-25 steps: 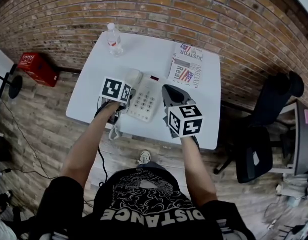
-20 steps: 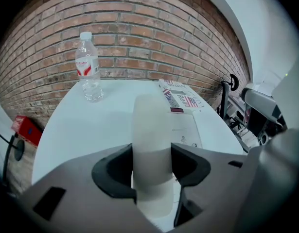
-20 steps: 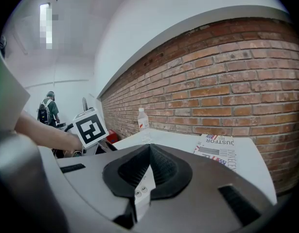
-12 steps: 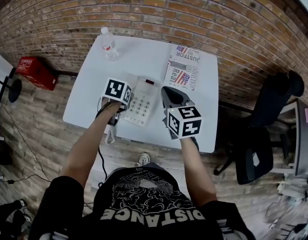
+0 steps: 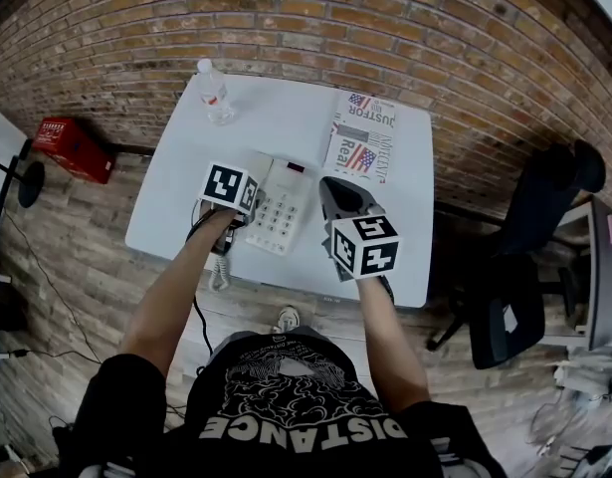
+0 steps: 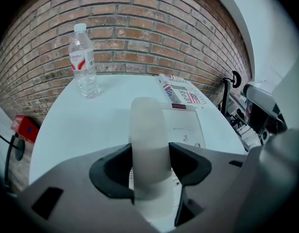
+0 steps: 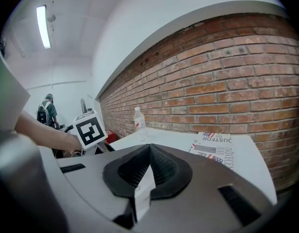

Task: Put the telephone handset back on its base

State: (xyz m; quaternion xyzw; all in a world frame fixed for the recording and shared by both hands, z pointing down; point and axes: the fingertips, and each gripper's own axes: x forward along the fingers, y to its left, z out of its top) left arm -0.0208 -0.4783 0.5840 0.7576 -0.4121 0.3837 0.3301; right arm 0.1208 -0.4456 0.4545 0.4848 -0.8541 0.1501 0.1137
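Head view: one white table [image 5: 286,118] carries one telephone base [image 5: 283,207], one handset [image 6: 148,123], one water bottle [image 5: 212,90] and one folded newspaper [image 5: 363,139]. Two grippers are over it. One red crate [image 5: 72,139] and one dark office chair [image 5: 524,257] stand on the floor.

Containers: the bottle is clear, capped in white and red-labelled. Its fill cannot be made out, nor can the contents of the crate.

The handset is pale cream, smooth and rounded. It lies lengthwise along the left side of the base, beside the keypad.

The left gripper [image 6: 150,149] straddles the handset. Its jaws have just been opening and now stand spread, with the pads just beside the handset's flanks.

The right gripper [image 7: 150,147] hovers near the base's right side, with its jaws pressed together on nothing.
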